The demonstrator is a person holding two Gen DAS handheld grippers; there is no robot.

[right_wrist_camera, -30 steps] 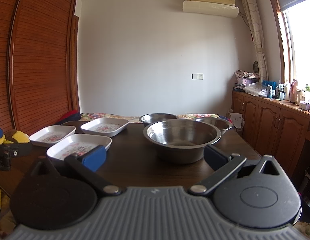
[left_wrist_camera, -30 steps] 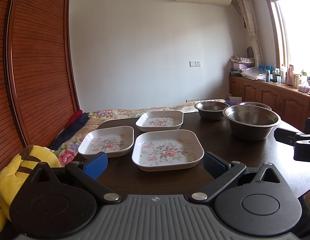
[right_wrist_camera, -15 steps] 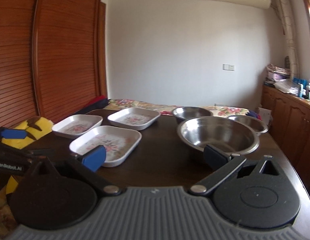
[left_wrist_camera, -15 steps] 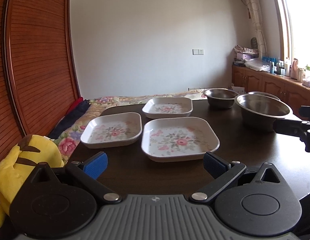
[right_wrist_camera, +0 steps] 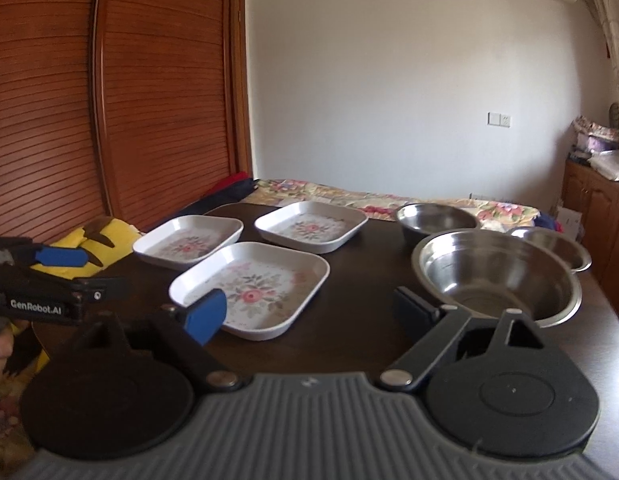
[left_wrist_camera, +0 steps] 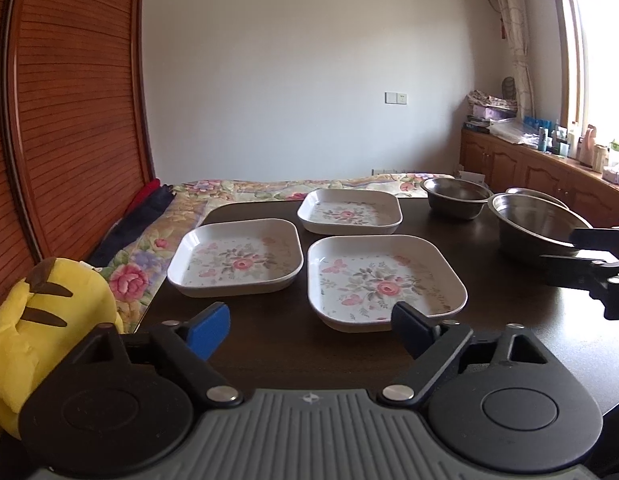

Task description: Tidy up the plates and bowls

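Left gripper (left_wrist_camera: 309,330): jaws spread wide, holding nothing, poised above the near table edge and aimed at the nearest floral plate (left_wrist_camera: 383,280).
Right gripper (right_wrist_camera: 309,312): also spread and empty, low over the table between that plate and the large steel bowl (right_wrist_camera: 497,276).
Step in hand: likely the first pick; nothing is stacked yet. Best to bring one finger under the plate's raised rim and one over it, square to the edge, then lift level.
Plates: three white square floral ones lie close together, apart from each other; left plate (left_wrist_camera: 237,256), far plate (left_wrist_camera: 351,212).
Bowls: three steel ones to the right; small bowl (left_wrist_camera: 455,196) and shallow bowl (right_wrist_camera: 553,246) behind the large one.
Surface: dark wooden table (left_wrist_camera: 309,344), glossy, probably slippery.
Room: yellow plush toy (left_wrist_camera: 41,320) at left, floral bedspread (left_wrist_camera: 245,190) beyond, slatted wooden wardrobe (left_wrist_camera: 69,100), white wall.
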